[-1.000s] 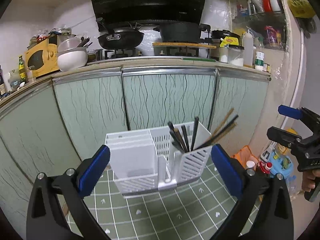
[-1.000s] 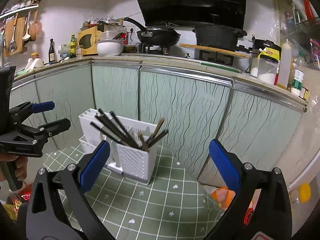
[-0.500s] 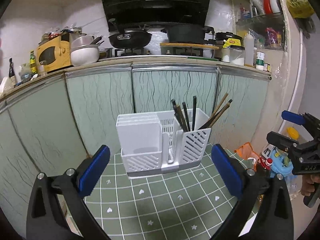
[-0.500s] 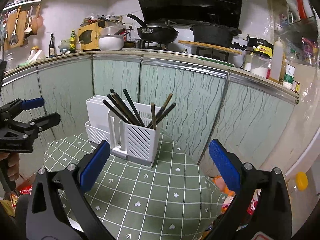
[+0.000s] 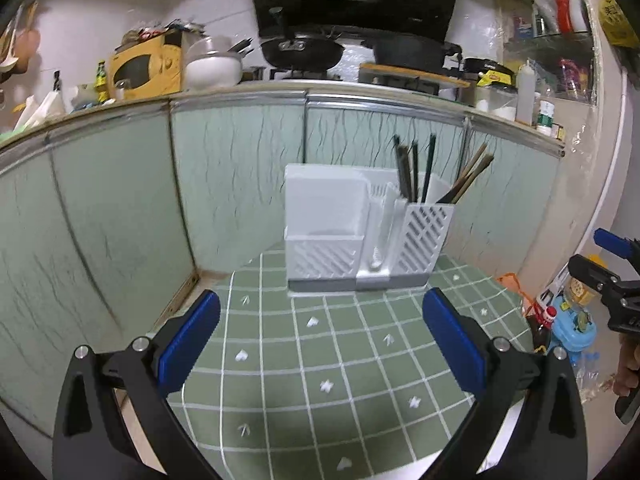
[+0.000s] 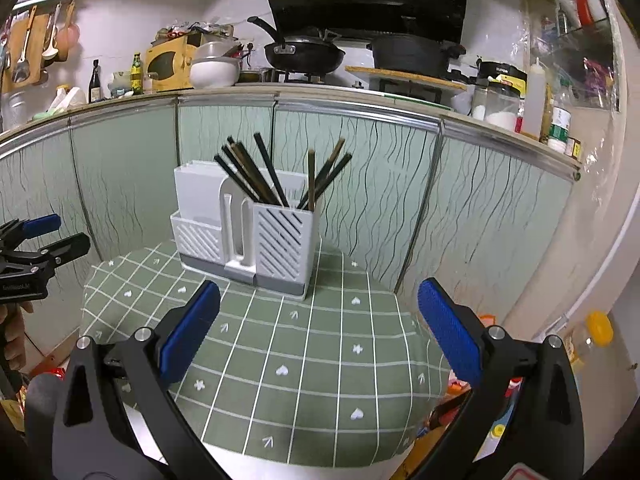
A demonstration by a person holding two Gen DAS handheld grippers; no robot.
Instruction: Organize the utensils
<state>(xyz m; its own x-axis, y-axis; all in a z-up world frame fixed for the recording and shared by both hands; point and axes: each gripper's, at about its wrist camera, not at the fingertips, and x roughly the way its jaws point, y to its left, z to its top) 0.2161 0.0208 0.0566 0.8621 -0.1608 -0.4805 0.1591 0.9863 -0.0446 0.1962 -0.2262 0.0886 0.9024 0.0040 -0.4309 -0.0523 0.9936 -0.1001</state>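
rack (image 6: pixel 256 236) of chopsticks (image 6: pixel 256 176) sits at the worktop's (image 6: pixel 320 360) far edge; both grippers (image 5: pixel 320 336) (image 6: pixel 318 332) hover back, jaws open, empty.

Both wrist views face white utensil holder (image 5: pixel 360 236) (image 6: pixel 256 224) from near, left and right of it.

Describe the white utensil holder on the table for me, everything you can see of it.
The white utensil holder is plastic, on a grey base, standing upright at the far edge of the green checked tablecloth, close to the cabinet doors. Its right compartment has diagonal slots and holds dark chopsticks that lean and fan out. A slotted upright divides the front; the left side is a lower slotted tray before a taller plain panel. Neither tool touches it.
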